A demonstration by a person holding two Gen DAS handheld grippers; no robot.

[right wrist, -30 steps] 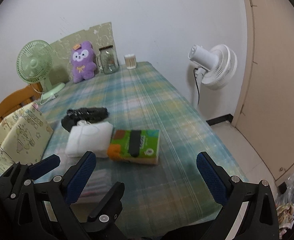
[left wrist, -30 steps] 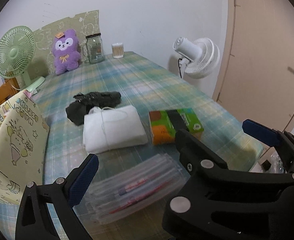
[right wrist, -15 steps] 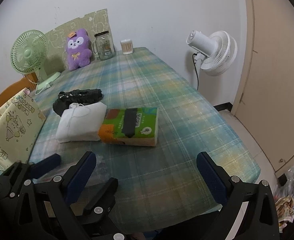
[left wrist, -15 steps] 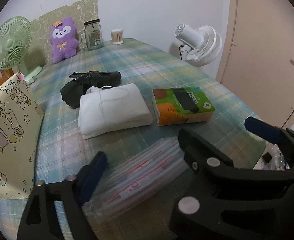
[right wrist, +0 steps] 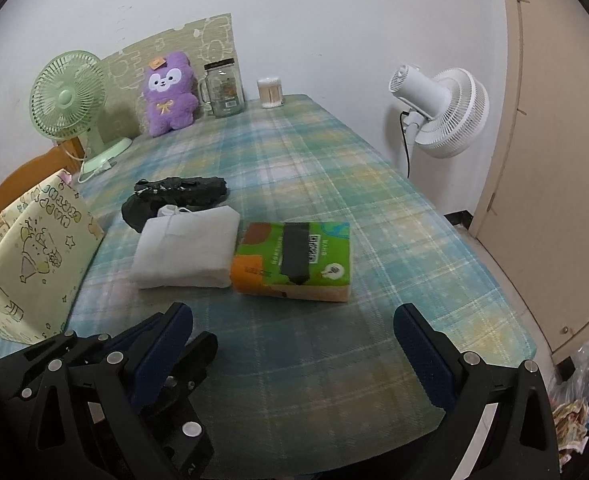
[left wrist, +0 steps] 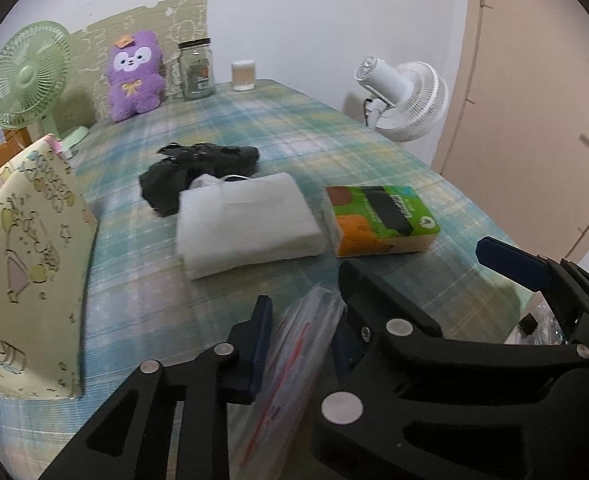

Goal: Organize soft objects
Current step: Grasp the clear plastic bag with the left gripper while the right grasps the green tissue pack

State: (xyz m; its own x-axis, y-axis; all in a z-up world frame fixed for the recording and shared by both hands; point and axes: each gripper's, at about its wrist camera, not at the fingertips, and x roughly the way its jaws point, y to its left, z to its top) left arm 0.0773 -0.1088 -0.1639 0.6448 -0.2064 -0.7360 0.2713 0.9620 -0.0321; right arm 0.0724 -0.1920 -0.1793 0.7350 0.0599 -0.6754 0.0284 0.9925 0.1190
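Even, soft indoor light, moderately bright, source not visible. Shadows faint: a soft one behind the green fan on the wall, another under the white fan. Heavy fisheye bend, black vignette in every corner. Left view: clear packet between the jaws is smeared, and things past the jaws look slightly soft. Right view sharper throughout. No glare.

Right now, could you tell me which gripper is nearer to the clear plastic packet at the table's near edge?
Left. The left gripper has just closed its jaws on the clear plastic packet. The right gripper hangs open beside it, over bare tablecloth, touching nothing.
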